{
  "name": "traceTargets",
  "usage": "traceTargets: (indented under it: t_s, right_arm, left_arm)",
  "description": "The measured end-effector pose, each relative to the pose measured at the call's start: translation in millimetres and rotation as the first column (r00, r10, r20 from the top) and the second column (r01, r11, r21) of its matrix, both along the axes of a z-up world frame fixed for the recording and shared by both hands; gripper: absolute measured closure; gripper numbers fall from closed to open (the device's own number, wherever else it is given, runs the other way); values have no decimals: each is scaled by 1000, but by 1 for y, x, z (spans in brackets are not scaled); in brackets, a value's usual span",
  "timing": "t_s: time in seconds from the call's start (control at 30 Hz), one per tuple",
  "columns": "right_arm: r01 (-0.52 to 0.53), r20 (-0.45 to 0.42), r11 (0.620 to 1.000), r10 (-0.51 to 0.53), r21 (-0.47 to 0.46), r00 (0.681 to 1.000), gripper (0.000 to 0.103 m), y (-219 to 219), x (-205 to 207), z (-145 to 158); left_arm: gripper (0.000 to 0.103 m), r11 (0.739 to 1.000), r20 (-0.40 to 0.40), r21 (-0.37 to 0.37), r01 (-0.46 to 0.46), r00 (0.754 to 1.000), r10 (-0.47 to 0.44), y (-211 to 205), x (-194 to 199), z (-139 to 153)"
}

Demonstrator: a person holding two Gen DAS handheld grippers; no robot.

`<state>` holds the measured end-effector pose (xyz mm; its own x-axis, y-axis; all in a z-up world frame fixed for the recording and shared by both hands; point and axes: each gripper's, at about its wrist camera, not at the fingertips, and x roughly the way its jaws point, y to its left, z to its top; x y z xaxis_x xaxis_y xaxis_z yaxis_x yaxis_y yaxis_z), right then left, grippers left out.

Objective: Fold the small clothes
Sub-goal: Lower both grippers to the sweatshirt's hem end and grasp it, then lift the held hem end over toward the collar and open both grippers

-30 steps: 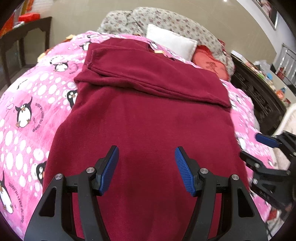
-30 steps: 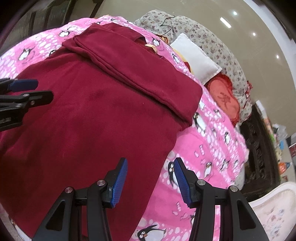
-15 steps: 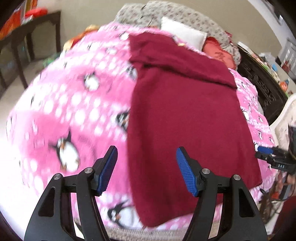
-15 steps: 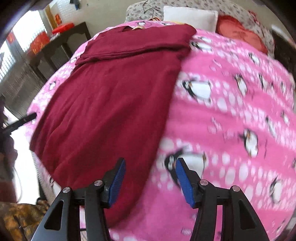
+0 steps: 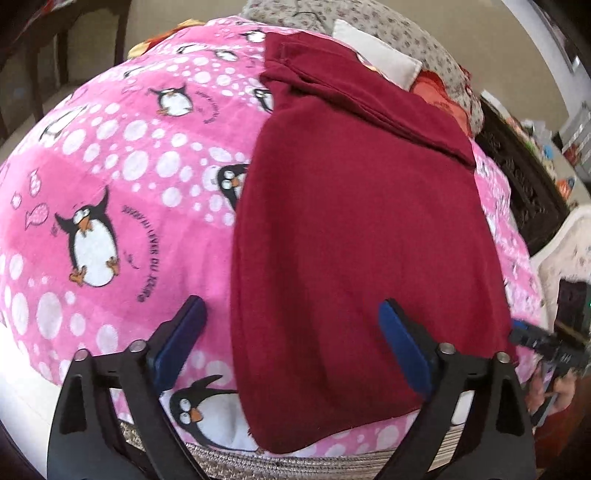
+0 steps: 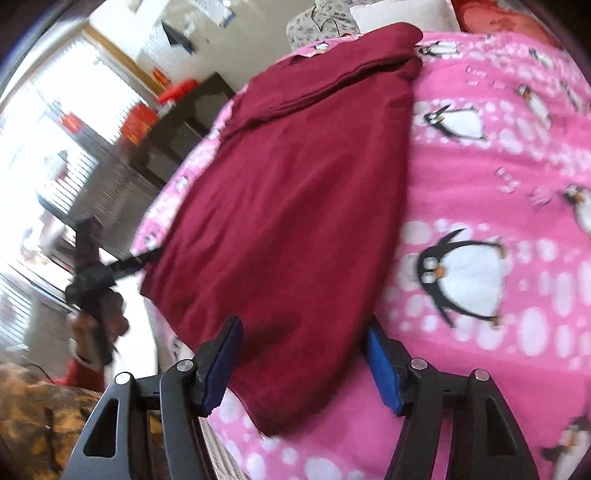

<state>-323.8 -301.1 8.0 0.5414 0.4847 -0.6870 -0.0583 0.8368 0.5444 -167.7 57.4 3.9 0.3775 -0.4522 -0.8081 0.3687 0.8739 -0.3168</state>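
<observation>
**Both tongs gape at the near corners of a maroon garment on the bed**

Left wrist view: the left tongs [image 5: 291, 339] stand wide, their jaws having just been opening, with nothing gripped. The near left edge of the maroon garment [image 5: 354, 236] runs between the blue pads [image 5: 404, 354], which do not press on it. The garment lies flat on a pink penguin blanket [image 5: 110, 192], its far end folded over into a band across the top. Its near hem hangs just over the blanket's edge, above a woven mat [image 5: 295, 463]. A white pillow [image 5: 376, 61] and a floral cushion [image 5: 406, 33] sit beyond the garment. At far right the right tongs [image 5: 535, 339] show, blurred, near the garment's other corner.

Right wrist view: the right tongs [image 6: 303, 362] are partly open, jaws also just opening, and hold nothing. The garment's [image 6: 288, 199] near right corner lies between and below the pads, apart from them. The blanket [image 6: 498, 177] fills the right side. At left, a hand [image 6: 99, 325] holds the left tongs [image 6: 125, 264] beside the garment's opposite corner. A dark table [image 6: 173, 122] stands by a bright window behind.
</observation>
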Motion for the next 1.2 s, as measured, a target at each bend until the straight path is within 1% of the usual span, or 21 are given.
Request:
traceTargets:
  t_s: [0.1,0.13,0.17,0.23,0.3,0.33,0.37,0.4,0.43,0.47,0.5,0.53,0.6,0.67,0.73,0.8,0.87,0.93,1.03,1.13,1.2]
  right_arm:
    - [-42,8,998,42,38,999,37,3,-1,0]
    - [-68,4,996,68,55,998,37,4,-3,1]
    - [-82,4,994,82,67,997,37,5,-4,0]
    - [-84,14,992,83,89,996,38,5,-3,-2]
    - [-79,27,994,77,78,997,48,6,0,-4]
    - [-87,37,992,84,95,996,63,6,1,-5]
    - [-92,39,987,87,135,995,82,4,0,-7]
    - [-80,43,978,73,191,996,87,3,1,-10]
    - [-74,52,975,65,209,997,89,2,2,-10]
    - [-83,69,970,69,226,995,90,2,4,-9]
    - [-98,84,964,79,246,993,90,3,6,-6]
    - [-107,101,958,83,265,991,90,4,8,-2]
    - [-147,162,935,98,323,982,90,4,15,14]
    - [-180,226,919,104,350,969,90,2,23,33]
    - [-203,280,915,105,348,954,90,0,37,55]
    - [-211,320,915,97,343,942,90,-2,52,69]
    - [-204,355,930,87,306,931,90,-8,74,87]
    - [-176,374,942,59,286,925,90,-19,95,98]
    - [-100,378,951,-19,291,926,90,-43,134,108]
    - [-1,346,949,-114,315,931,90,-72,178,104]
    - [88,301,933,-201,348,932,90,-96,210,90]
  left_arm:
    - [4,997,13,66,38,999,-39,-10,-2,-1]
    - [4,996,5,72,59,998,-60,-10,-4,-1]
    - [4,995,-7,62,76,997,-75,-9,-5,-1]
    - [4,996,-16,48,70,997,-70,-7,-5,-2]
    - [5,997,-15,53,64,998,-63,-8,-5,-2]
    - [7,996,-14,61,60,998,-60,-9,-5,-2]
    - [25,996,-6,66,58,998,-58,-9,-5,0]
    - [53,995,-1,73,64,998,-64,-11,-5,2]
    - [65,992,3,95,81,997,-82,-12,-5,4]
    - [80,992,-6,86,98,995,-98,-12,-4,6]
    - [86,992,-24,63,108,994,-107,-13,-3,7]
    - [87,993,-44,40,114,993,-112,-13,1,9]
    - [89,991,-59,12,130,990,-129,-12,6,16]
    - [89,988,-60,-54,144,987,-148,-8,12,31]
    - [90,982,-45,-109,156,986,-162,-6,21,46]
    - [91,978,-17,-135,160,986,-163,-7,32,60]
    - [91,976,17,-149,159,987,-159,-14,49,75]
    - [92,975,54,-159,156,987,-149,-23,69,89]
    - [92,975,86,-171,141,988,-128,-42,112,107]
    - [92,977,104,-176,122,989,-104,-64,161,119]
    - [92,981,118,-164,104,989,-85,-77,187,122]
